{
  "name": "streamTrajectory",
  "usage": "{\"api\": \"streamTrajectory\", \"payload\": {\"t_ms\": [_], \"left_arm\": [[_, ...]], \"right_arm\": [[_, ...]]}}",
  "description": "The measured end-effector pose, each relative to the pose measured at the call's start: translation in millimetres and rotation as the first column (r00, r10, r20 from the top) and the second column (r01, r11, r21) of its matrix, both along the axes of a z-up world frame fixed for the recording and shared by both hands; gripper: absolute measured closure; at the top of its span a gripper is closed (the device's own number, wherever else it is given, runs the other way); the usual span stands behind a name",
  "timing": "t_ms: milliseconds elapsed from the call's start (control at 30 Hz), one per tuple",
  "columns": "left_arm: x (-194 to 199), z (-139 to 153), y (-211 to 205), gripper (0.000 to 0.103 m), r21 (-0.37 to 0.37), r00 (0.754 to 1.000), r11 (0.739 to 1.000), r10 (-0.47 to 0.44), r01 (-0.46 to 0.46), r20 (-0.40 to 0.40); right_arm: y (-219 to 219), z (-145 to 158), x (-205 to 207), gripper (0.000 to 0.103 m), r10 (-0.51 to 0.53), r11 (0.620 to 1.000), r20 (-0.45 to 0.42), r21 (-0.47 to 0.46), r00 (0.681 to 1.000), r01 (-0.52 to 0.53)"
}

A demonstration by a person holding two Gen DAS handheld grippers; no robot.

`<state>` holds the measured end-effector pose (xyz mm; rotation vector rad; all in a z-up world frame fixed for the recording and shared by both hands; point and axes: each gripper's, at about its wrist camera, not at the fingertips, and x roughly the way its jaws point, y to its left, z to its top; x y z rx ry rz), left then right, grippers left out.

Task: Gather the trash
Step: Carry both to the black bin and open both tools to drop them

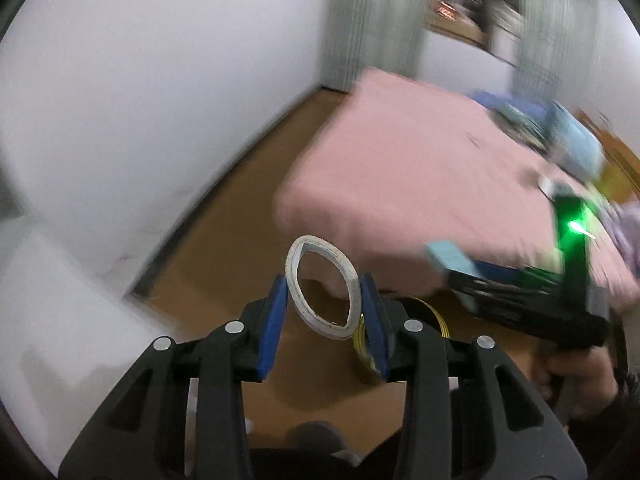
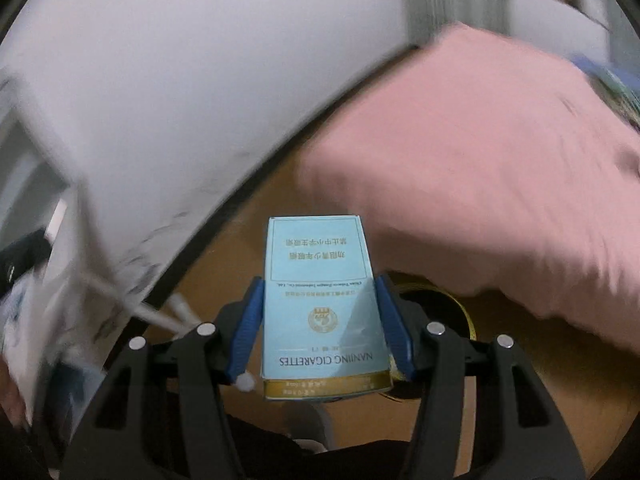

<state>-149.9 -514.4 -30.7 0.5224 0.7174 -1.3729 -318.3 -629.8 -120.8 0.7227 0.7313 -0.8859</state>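
Observation:
My left gripper [image 1: 325, 300] is shut on a white tape-roll ring [image 1: 320, 286], squeezed into an oval between the blue pads and held above the floor. My right gripper [image 2: 320, 312] is shut on a light blue cigarette pack [image 2: 320, 300] with a gold band at its near end. The right gripper and its pack also show at the right of the left wrist view [image 1: 452, 260], with a green light on its body. A black bin with a yellow rim [image 1: 424, 320] stands on the floor just below and behind both grippers; it also shows in the right wrist view [image 2: 440, 300].
A bed with a pink sheet [image 1: 420, 184] fills the right side, with blue and green items [image 1: 560, 132] at its far end. A white wall [image 1: 140, 100] runs along the left over a brown wooden floor [image 1: 224, 248]. White furniture [image 2: 48, 200] stands at the left.

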Motion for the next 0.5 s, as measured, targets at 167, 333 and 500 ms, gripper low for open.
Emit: {"api": "streamTrajectory", "payload": {"t_ms": [167, 333, 500], "left_arm": [[-41.7, -99.8, -59.9, 0.066, 0.099, 0.988, 0.983, -0.149, 0.152, -0.039], [-82.5, -178.5, -74.9, 0.066, 0.141, 0.977, 0.966, -0.212, 0.214, -0.031], [-93.4, -216.6, -92.5, 0.066, 0.189, 0.976, 0.958, -0.207, 0.215, -0.061]], "right_arm": [[-24.4, -79.5, -56.0, 0.048, -0.141, 0.983, -0.039, 0.113, 0.989, 0.145], [-32.3, -127.6, -99.6, 0.047, -0.221, 0.958, -0.057, 0.173, 0.974, 0.228], [-41.2, -148.0, -105.3, 0.047, -0.222, 0.954, -0.079, 0.188, 0.972, 0.233]]}}
